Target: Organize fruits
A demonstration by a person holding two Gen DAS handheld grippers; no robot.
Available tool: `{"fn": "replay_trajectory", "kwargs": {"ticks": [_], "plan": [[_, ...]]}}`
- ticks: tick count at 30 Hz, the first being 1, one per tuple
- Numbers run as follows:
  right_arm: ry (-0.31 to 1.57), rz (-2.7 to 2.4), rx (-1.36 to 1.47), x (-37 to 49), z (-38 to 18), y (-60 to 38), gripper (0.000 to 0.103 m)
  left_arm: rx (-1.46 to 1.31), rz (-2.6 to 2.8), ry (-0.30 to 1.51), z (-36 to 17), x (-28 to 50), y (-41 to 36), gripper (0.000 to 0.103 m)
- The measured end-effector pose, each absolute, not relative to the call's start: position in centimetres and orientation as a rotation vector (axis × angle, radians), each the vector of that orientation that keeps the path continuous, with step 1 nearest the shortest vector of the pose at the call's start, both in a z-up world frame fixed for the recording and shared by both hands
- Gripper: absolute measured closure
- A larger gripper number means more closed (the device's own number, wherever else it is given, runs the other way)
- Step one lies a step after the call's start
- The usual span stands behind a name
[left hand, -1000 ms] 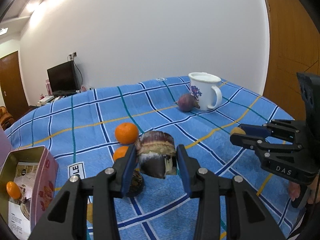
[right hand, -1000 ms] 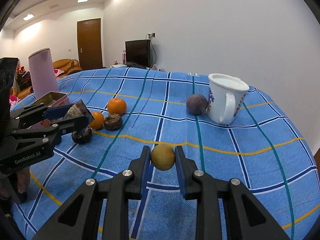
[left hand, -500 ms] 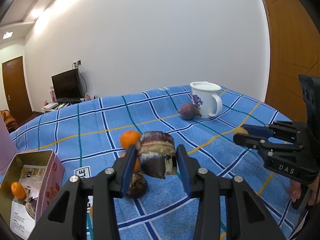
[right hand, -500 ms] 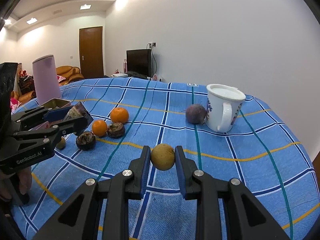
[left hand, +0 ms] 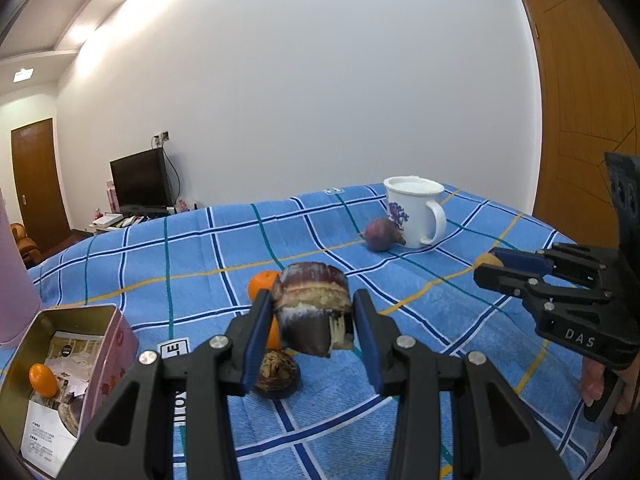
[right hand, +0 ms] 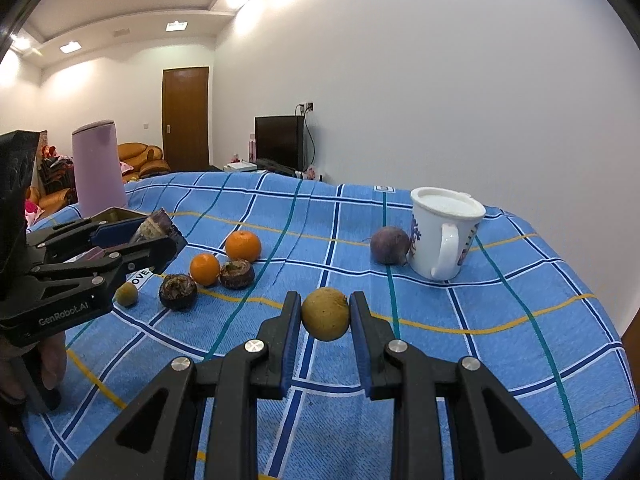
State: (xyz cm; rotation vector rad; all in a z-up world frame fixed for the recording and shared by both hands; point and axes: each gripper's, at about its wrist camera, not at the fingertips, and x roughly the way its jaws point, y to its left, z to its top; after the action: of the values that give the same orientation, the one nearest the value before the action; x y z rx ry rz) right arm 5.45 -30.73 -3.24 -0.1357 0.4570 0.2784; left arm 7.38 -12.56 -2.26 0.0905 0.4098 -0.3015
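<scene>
Two grips | left fingers [left hand: 312, 316] clamp mangosteen husk [left hand: 313, 312] | right fingers [right hand: 325, 316] clamp yellow fruit [right hand: 325, 313]

Ceiling lights [right hand: 176, 26] at eleven o'clock are glaring, washing the white wall [right hand: 400, 100]; fisheye edges are bending and darkening; both views are staying bright and sharp.

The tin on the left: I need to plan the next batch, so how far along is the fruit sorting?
Early. Done: the tin holds one small orange. In hand: the left tool grips a dark mangosteen piece; the right tool grips a yellowish fruit. Left on the cloth: two oranges, two mangosteens, a small yellowish fruit and a purple fruit beside the mug.
</scene>
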Motion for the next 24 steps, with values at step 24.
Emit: {"fn": "replay_trajectory", "kwargs": {"ticks": [24], "plan": [[0.34, 0.257, -0.132, 3.5, -2.4, -30.5, 0.077, 0.061, -0.257, 0.347, -1.7, 5.7, -11.4, 0.061]]}}
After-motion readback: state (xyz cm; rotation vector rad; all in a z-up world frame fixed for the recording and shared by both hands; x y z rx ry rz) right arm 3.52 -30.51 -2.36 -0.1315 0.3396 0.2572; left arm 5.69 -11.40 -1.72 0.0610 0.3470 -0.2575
